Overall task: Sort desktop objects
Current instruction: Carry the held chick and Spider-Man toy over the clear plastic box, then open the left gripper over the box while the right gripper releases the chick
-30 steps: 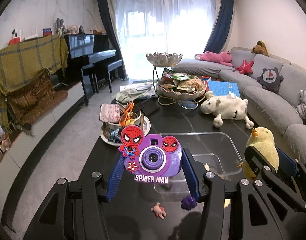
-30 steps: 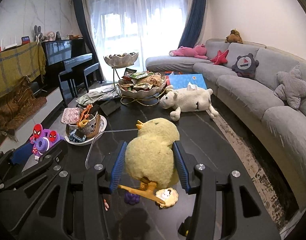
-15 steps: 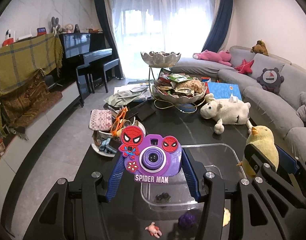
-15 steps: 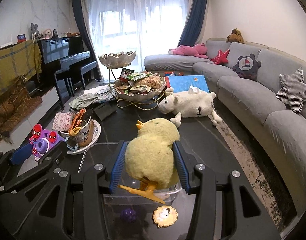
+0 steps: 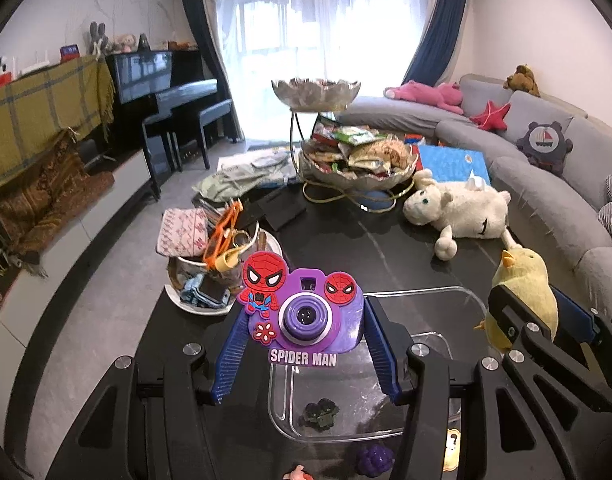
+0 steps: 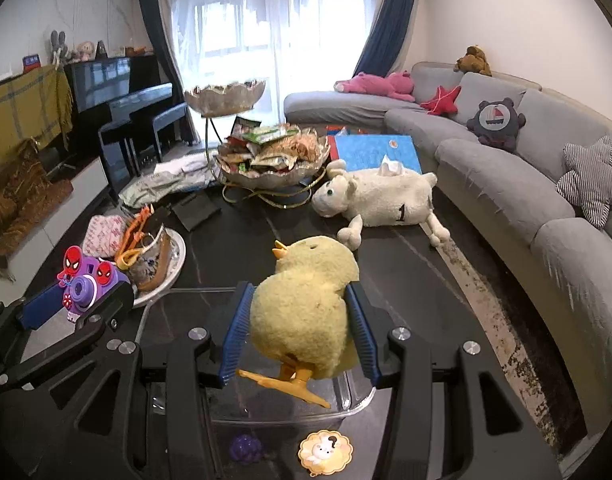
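Note:
My left gripper is shut on a purple Spider-Man toy camera and holds it above the near left part of a clear plastic bin on the black table. My right gripper is shut on a yellow plush chick and holds it above the same bin. The chick also shows at the right of the left wrist view, and the camera at the left of the right wrist view. A small dark toy lies in the bin.
On the table stand a white plate of clutter, a tiered snack bowl stand and a white plush sheep. A purple grape toy, a yellow cookie charm and a small pink figure lie before the bin. A grey sofa curves right.
Both grippers have pulled back and risen with their toys, so more of the bin and the small toys in front of it show below them. Both grips are unchanged.

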